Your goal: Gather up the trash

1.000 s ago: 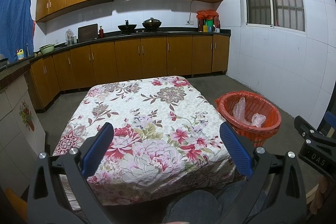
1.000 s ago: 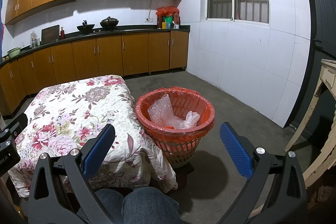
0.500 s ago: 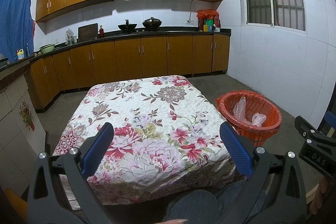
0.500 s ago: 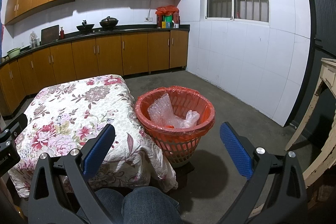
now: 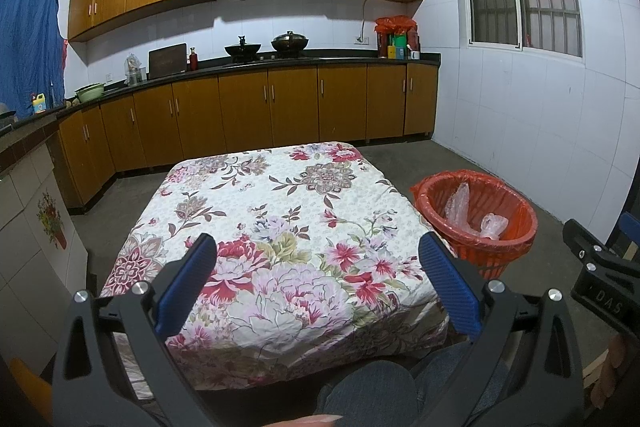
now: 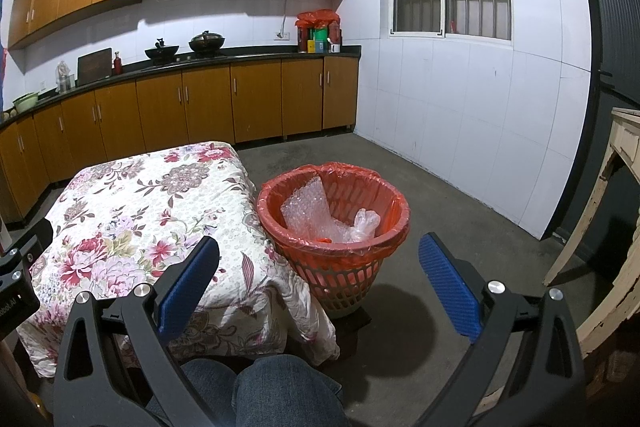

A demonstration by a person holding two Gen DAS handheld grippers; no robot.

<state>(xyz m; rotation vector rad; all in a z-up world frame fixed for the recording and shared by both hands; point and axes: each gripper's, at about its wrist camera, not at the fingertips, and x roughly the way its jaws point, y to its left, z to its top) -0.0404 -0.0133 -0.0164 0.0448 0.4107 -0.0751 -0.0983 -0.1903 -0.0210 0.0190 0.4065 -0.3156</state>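
Observation:
An orange basket with a red liner (image 6: pixel 334 223) (image 5: pixel 476 223) stands on the floor right of the low table. Inside it lie bubble wrap (image 6: pixel 308 211) (image 5: pixel 456 199) and a crumpled clear plastic bag (image 6: pixel 366 223) (image 5: pixel 494 225). The table wears a floral cloth (image 5: pixel 280 227) (image 6: pixel 132 211) with nothing lying on it. My left gripper (image 5: pixel 318 247) is open above the table's near edge, empty. My right gripper (image 6: pixel 318 247) is open, empty, hovering in front of the basket. Part of the right gripper (image 5: pixel 600 279) shows at the right edge of the left wrist view.
A person's knees in jeans (image 6: pixel 256 391) sit just below the grippers. Wooden kitchen cabinets (image 5: pixel 280 107) and a dark counter with pots line the back wall. A worn pale wooden table (image 6: pixel 600 259) stands at the right. Bare concrete floor (image 6: pixel 460 211) lies beyond the basket.

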